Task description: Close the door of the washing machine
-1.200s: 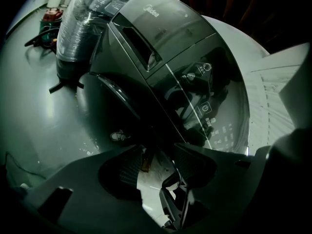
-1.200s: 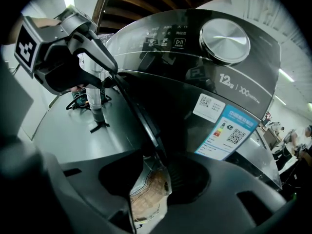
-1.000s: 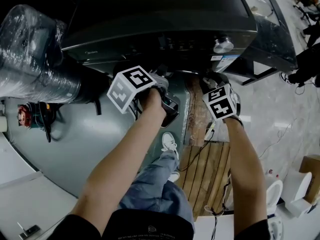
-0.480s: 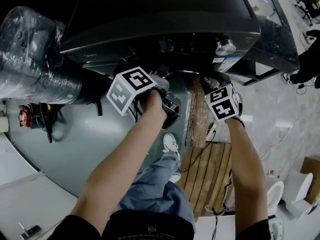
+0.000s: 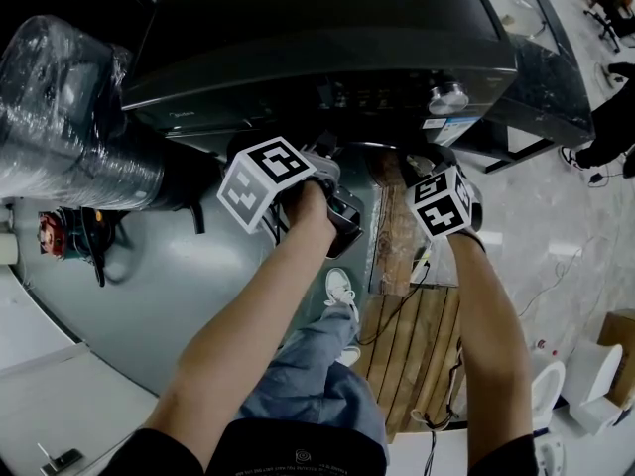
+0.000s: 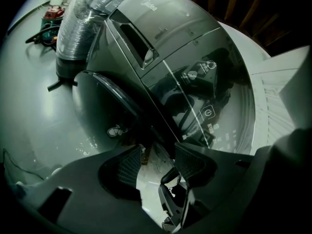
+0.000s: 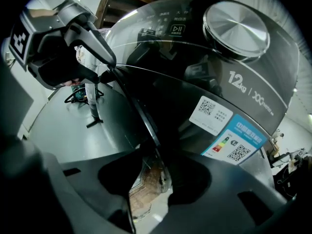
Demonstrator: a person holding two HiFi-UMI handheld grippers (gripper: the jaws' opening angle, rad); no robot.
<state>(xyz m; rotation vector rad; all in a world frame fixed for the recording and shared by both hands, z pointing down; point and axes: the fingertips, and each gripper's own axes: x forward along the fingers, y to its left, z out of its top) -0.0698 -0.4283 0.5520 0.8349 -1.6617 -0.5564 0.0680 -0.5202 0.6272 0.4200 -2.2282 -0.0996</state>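
Ajar door (image 7: 139, 108), nothing gripped.
My right hand-held gripper (image 7: 155, 172) just opened wide around door rim, left hand-held gripper (image 6: 158, 162) wide; stiff, glossy, I'd push rim.

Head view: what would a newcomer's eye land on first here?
The big dark washing machine fills the top, its silver dial at the panel's right. Just below, the left gripper and right gripper sit at the rim of the open door; the right gripper's jaws have just been opening, that rim between them. A plastic-wrapped roll lies far left.
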